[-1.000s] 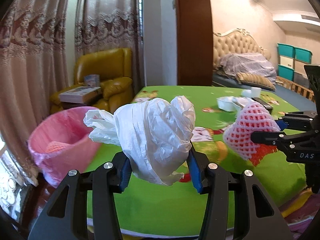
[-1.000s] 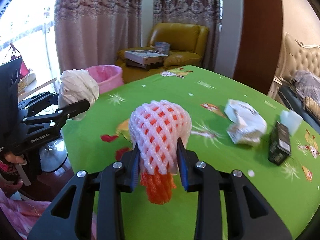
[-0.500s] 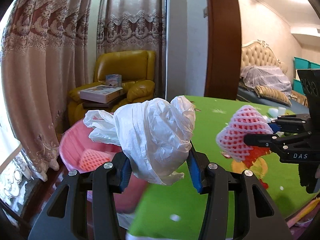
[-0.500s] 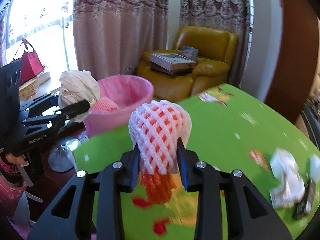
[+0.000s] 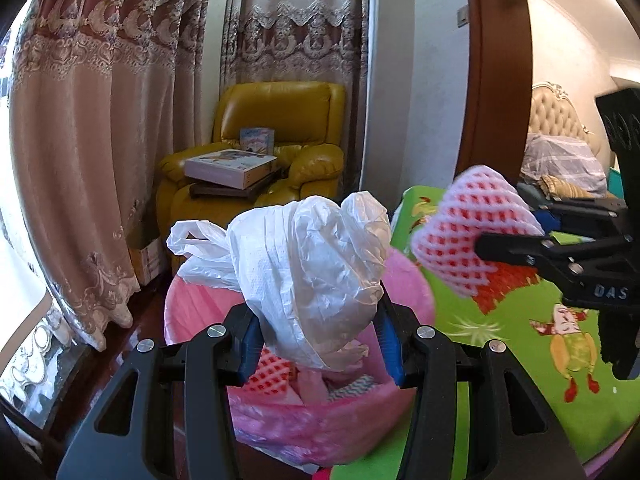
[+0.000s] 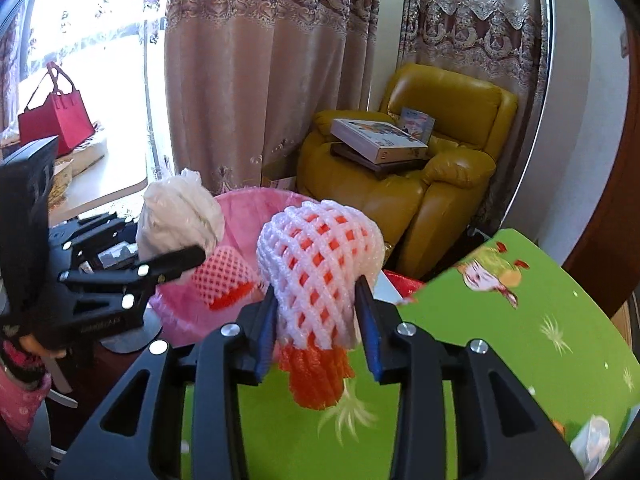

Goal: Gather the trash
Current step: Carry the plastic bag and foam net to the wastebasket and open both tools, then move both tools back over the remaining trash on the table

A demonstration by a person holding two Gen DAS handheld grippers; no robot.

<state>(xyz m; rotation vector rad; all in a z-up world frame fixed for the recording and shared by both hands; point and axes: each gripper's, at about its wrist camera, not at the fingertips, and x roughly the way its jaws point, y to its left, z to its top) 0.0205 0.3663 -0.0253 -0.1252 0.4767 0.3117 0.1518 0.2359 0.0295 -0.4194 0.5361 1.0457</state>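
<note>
My left gripper [image 5: 318, 336] is shut on a crumpled white plastic bag [image 5: 316, 268] and holds it right above the pink-lined trash bin [image 5: 304, 428]. The bin holds a foam fruit net [image 5: 274, 376] and other scraps. My right gripper [image 6: 320, 328] is shut on a white and orange foam fruit net [image 6: 320, 276], held over the corner of the green table [image 6: 500, 340], just right of the bin [image 6: 248, 216]. The right gripper and its net also show in the left wrist view [image 5: 476, 240]. The left gripper with the bag shows in the right wrist view [image 6: 176, 220].
A yellow armchair [image 5: 280, 120] with boxes stacked on it stands behind the bin, against long curtains [image 5: 100, 140]. A brown door frame [image 5: 500, 80] rises at the right. A red bag [image 6: 56, 116] sits by the window. Crumpled paper [image 6: 592, 440] lies on the table.
Both grippers have swung left off the table toward the bin. The white bag now hangs over the bin's opening, and the foam net has reached the table's corner beside it.
</note>
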